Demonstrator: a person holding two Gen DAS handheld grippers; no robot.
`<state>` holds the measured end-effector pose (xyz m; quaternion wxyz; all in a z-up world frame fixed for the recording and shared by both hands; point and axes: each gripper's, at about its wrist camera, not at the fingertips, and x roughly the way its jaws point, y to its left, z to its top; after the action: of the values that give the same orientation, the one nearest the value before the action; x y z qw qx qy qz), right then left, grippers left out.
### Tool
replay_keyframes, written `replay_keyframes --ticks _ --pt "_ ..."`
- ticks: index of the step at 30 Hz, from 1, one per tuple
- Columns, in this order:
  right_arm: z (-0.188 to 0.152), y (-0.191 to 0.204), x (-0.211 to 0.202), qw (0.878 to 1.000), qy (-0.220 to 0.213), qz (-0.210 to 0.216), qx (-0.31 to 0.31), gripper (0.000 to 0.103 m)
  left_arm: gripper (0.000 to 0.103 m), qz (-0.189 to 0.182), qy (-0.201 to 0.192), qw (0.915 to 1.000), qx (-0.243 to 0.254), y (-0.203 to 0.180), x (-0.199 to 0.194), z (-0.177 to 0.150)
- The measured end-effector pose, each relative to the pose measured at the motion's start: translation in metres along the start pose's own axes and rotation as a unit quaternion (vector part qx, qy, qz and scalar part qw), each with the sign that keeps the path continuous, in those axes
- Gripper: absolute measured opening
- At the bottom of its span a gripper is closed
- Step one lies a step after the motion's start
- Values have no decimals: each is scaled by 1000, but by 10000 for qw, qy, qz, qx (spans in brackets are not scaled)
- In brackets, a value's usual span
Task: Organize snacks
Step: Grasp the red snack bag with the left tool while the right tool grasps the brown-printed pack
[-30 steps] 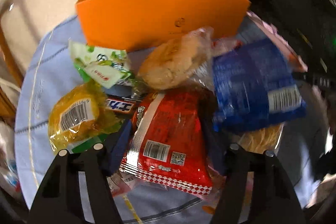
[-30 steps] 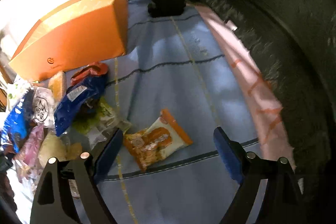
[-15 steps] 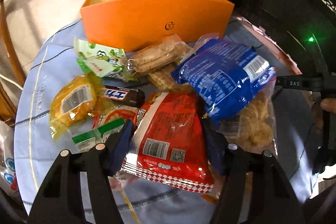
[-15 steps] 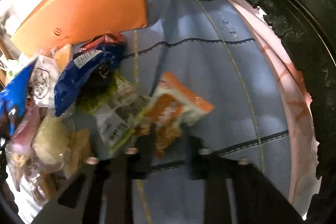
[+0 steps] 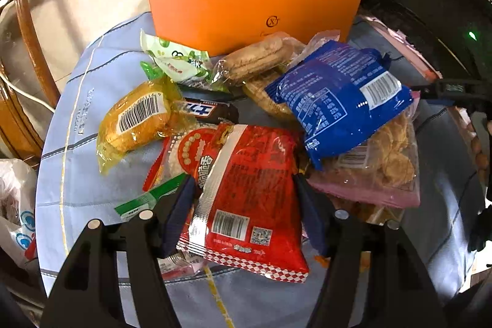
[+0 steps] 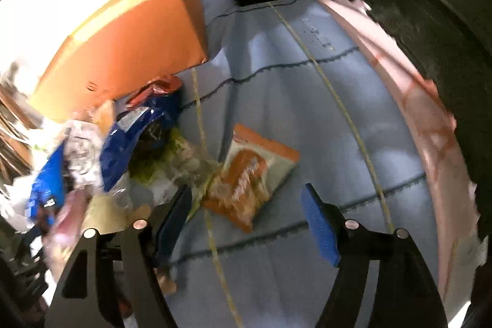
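A glossy red plastic snack bag [image 5: 249, 192] with a checkered lower edge and barcode lies back-up at the front of the pile, pinched at both sides. A shiny blue snack bag [image 5: 338, 100] leans tilted over a clear packet of golden biscuits [image 5: 390, 165]. A yellow wrapped cake [image 5: 138, 119], a green-and-white pouch [image 5: 175, 60] and round biscuits [image 5: 255, 57] lie before the open orange cardboard box [image 5: 252, 8]. An orange-and-white packet [image 6: 249, 177] lies flat, just beside the heap.

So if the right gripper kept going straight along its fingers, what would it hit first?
Probably the orange-and-white snack packet lying on the blue cloth, just ahead of the open right gripper; depth is unclear.
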<state>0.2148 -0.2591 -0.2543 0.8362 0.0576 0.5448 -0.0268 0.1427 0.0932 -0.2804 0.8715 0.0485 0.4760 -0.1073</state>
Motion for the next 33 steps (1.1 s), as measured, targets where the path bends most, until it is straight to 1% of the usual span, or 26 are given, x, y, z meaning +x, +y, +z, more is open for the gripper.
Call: replay_keyframes --ticks 1,2,3,4,6,7,9,11,13,18,20,21,22,23,24,25,26,27,29,30,31,32,33 --pt "5 5 10 9997 126 -197 -15 63 64 21 10 10000 -15 0 1 -1" --pt "7 6 17 9996 255 -75 84 53 64 45 27 10000 -45 0 1 -1" --pt "9 2 19 9993 283 50 231 45 64 58 41 10000 -62 -1 2 0" --pt "12 5 21 9993 317 16 196 36 64 68 52 9999 -77 -1 2 0" --pt "15 14 19 9992 340 77 -172 19 64 84 86 9999 -109 -1 1 1" --pt "16 16 18 9989 348 143 -266 7 64 82 90 9998 -124 -1 1 1" --pt "13 14 12 9984 383 350 -223 6 64 68 75 9997 -208 3 0 -1" --pt "8 5 4 9970 331 693 -40 5 64 39 39 9995 -313 6 0 -3" --pt "3 -4 -5 9949 279 963 101 0 63 17 -10 9994 -357 8 -2 -5" --pt "-7 -11 -34 9931 12 1165 107 0 62 -5 -136 9990 -426 13 -11 -7" --pt "-6 -12 -42 9926 -46 1212 77 0 59 -45 -167 9988 -454 16 -16 -7" --pt "-6 -11 -41 9921 -12 1249 77 0 59 -42 -150 9989 -436 16 -16 -8" --pt "-4 -11 -38 9925 50 1220 70 1 59 -22 -111 9991 -411 17 -15 -9" --pt "-1 -14 -35 9948 60 1012 51 3 59 -1 -80 9992 -390 17 -14 -10" --pt "-2 -11 -31 9965 69 834 49 13 59 34 -43 9994 -355 17 -11 -11" --pt "0 -7 -29 9973 103 716 88 53 59 65 -53 9994 -321 16 -10 -12" --pt "0 -4 -24 9980 38 590 202 71 59 89 -69 9995 -285 15 -10 -12" --pt "1 -4 -21 9983 -23 523 240 79 59 124 -71 9996 -242 14 -9 -12" --pt "3 11 0 9993 103 340 112 79 59 181 -79 9997 -162 11 -6 -13" --pt "1 16 11 9993 254 276 1 77 60 213 -80 9997 -107 10 -6 -14" --pt "-2 19 22 9988 425 215 -93 69 66 245 -56 9997 -63 9 -4 -15" --pt "-4 15 22 9988 368 317 5 69 78 298 46 9995 -46 9 -1 -17" --pt "-3 10 23 9979 457 441 150 67 85 345 163 9992 -82 10 3 -19"
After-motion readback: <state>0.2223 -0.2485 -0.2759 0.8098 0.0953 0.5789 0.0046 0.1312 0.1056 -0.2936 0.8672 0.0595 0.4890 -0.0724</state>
